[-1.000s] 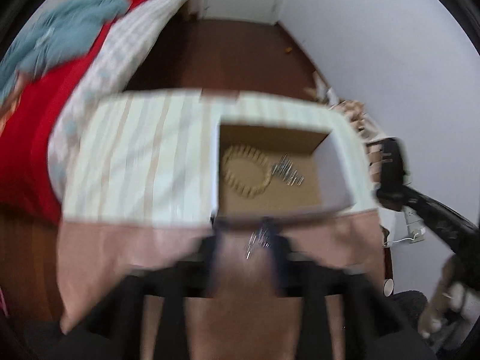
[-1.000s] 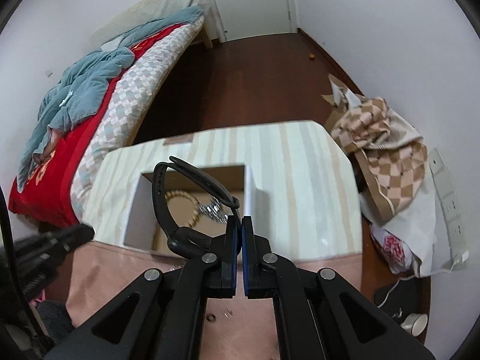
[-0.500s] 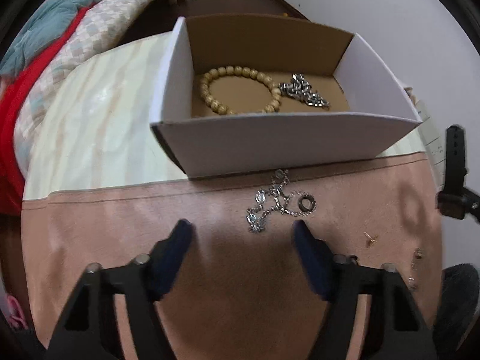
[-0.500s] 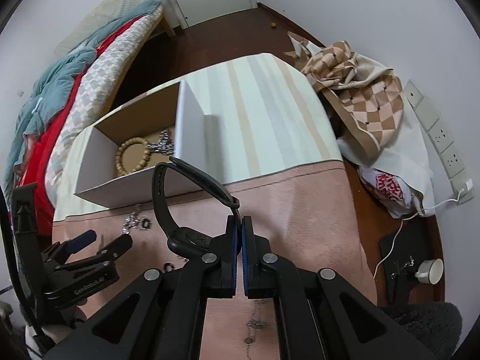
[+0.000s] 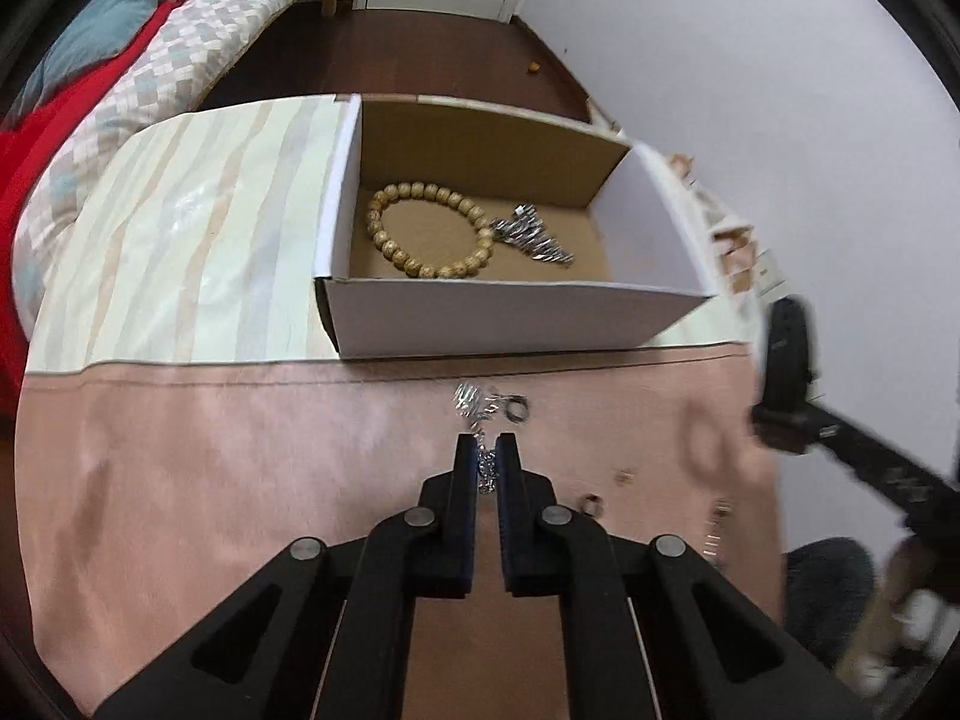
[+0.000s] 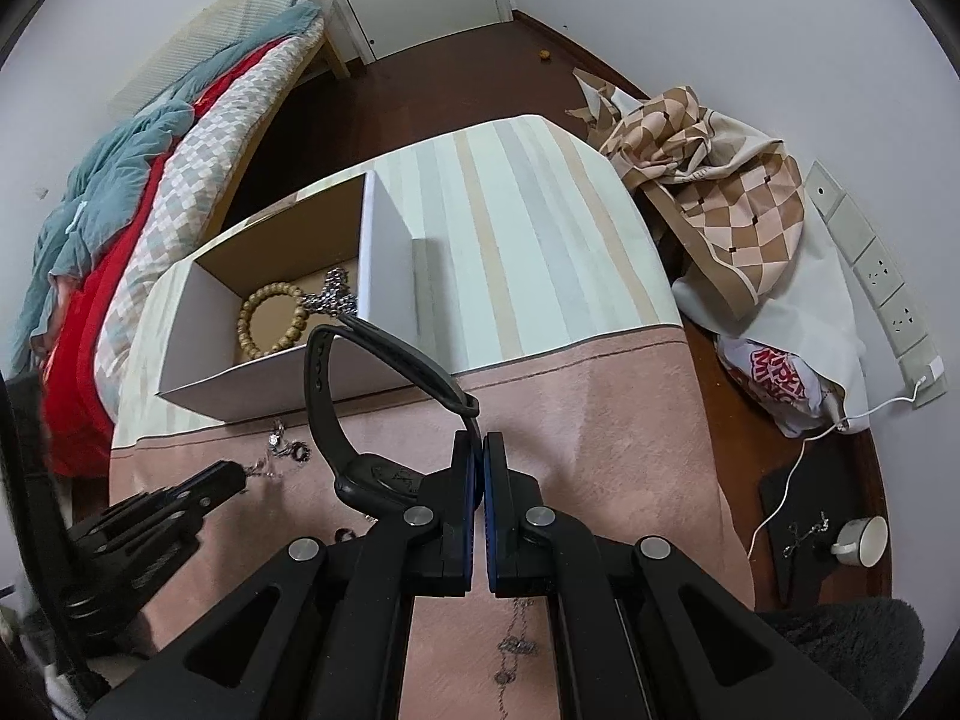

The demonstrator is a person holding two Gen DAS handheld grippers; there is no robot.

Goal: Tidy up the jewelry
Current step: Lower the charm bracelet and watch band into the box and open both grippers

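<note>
A white cardboard box (image 5: 510,315) stands on the table and holds a wooden bead bracelet (image 5: 429,228) and a silver piece (image 5: 531,234). My left gripper (image 5: 487,450) is shut on a silver chain bracelet (image 5: 483,414) lying on the pink cloth in front of the box, beside a dark ring (image 5: 516,408). My right gripper (image 6: 482,450) is shut on the strap of a black watch (image 6: 336,408) and holds it above the cloth, right of the left gripper (image 6: 231,471).
Small earrings and a ring (image 5: 594,504) lie on the pink cloth (image 5: 240,480) at the right. Another chain (image 6: 516,642) lies under the right gripper. A bed (image 6: 150,180) is at the left, a checked cloth pile (image 6: 708,192) at the right.
My left gripper was open over the chain half a second ago and has closed on it. My right gripper with the watch has shifted little.
</note>
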